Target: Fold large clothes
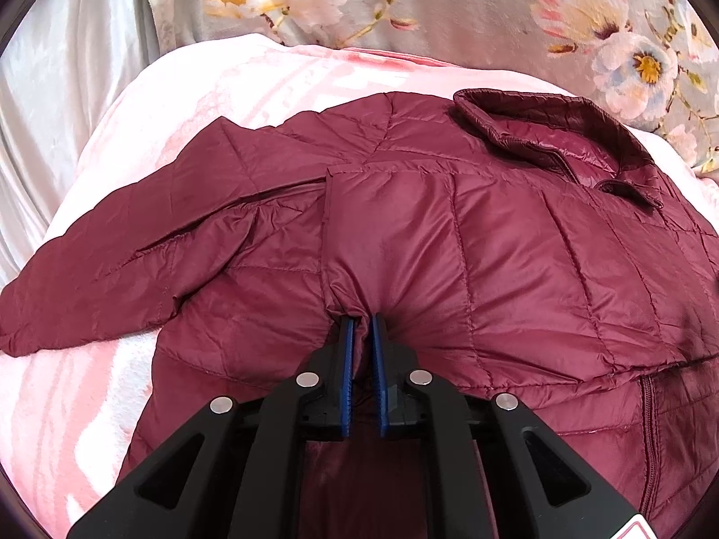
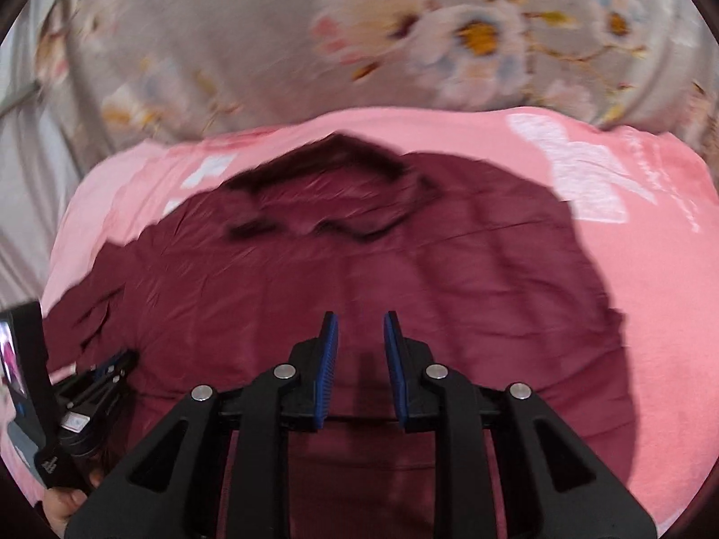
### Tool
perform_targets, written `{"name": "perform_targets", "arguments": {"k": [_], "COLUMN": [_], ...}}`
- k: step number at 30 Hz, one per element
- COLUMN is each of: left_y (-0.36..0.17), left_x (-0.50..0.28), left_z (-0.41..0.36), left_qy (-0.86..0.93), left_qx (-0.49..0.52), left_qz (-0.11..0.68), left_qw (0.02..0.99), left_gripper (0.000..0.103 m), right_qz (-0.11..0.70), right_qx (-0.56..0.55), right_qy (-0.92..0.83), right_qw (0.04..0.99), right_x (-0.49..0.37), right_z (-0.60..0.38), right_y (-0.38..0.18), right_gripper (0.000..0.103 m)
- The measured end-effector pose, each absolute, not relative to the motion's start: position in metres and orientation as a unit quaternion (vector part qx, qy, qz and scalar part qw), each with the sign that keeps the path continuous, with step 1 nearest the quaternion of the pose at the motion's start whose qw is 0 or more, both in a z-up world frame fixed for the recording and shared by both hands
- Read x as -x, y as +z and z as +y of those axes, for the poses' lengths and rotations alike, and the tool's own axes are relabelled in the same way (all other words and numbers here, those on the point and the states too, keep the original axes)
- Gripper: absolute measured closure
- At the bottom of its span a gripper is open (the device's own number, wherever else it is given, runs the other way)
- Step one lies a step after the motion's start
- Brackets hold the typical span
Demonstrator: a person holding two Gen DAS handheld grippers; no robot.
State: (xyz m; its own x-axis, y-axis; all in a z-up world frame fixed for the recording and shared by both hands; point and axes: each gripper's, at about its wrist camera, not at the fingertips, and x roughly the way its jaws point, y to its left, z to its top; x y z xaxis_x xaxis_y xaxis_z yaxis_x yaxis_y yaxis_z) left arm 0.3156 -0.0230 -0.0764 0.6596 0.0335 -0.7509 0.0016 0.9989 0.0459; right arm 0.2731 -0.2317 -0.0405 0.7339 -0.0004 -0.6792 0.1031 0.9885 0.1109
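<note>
A maroon quilted puffer jacket (image 1: 494, 242) lies front up on a pink blanket (image 1: 188, 103), collar (image 1: 539, 130) at the far right. One sleeve (image 1: 112, 269) stretches out to the left. My left gripper (image 1: 363, 319) is shut on a fold of the jacket's fabric near its middle. In the blurred right wrist view the jacket (image 2: 404, 269) fills the centre, collar (image 2: 332, 197) at the far side. My right gripper (image 2: 359, 319) is open and empty just above the jacket. The left gripper (image 2: 103, 373) shows at the left edge there.
A grey floral quilt (image 1: 449, 9) lies bunched behind the blanket. Pale satin fabric (image 1: 67, 90) runs along the far left. The pink blanket (image 2: 651, 269) extends to the right of the jacket. A hand (image 2: 63, 503) holds the left gripper's handle.
</note>
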Motion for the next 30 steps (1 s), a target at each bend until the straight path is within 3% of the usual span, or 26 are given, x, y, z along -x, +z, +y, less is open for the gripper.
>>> {"name": "perform_targets", "arguments": {"k": [5, 11, 17, 21, 24, 30], "left_y": [-0.076, -0.076, -0.064, -0.046, -0.043, -0.063], "left_x": [-0.316, -0.315, -0.301, -0.266, -0.249, -0.231], "left_z": [-0.023, -0.02, 0.019, 0.095, 0.165, 0.311], "left_qy": [0.008, 0.001, -0.034, 0.015, 0.084, 0.208], "left_qx": [-0.019, -0.006, 0.106, 0.171, 0.208, 0.313], "left_qz": [0.412, 0.412, 0.402, 0.388, 0.381, 0.392], "left_qw": [0.911, 0.911, 0.909, 0.906, 0.897, 0.84], "left_gripper": [0.093, 0.091, 0.071, 0.046, 0.036, 0.036], "right_qz": [0.405, 0.396, 0.397, 0.397, 0.396, 0.394], "right_qx": [-0.049, -0.019, -0.022, -0.02, -0.02, -0.023], "right_qy": [-0.025, -0.045, -0.046, -0.049, -0.051, -0.06], "right_qw": [0.913, 0.917, 0.917, 0.916, 0.917, 0.917], "right_x": [-0.284, -0.281, -0.281, -0.282, -0.281, -0.279], "right_z": [-0.211, -0.201, -0.203, -0.203, -0.203, -0.206], "right_y": [-0.075, -0.08, -0.081, -0.08, -0.08, -0.078], "right_gripper": [0.082, 0.083, 0.082, 0.08, 0.079, 0.069]}}
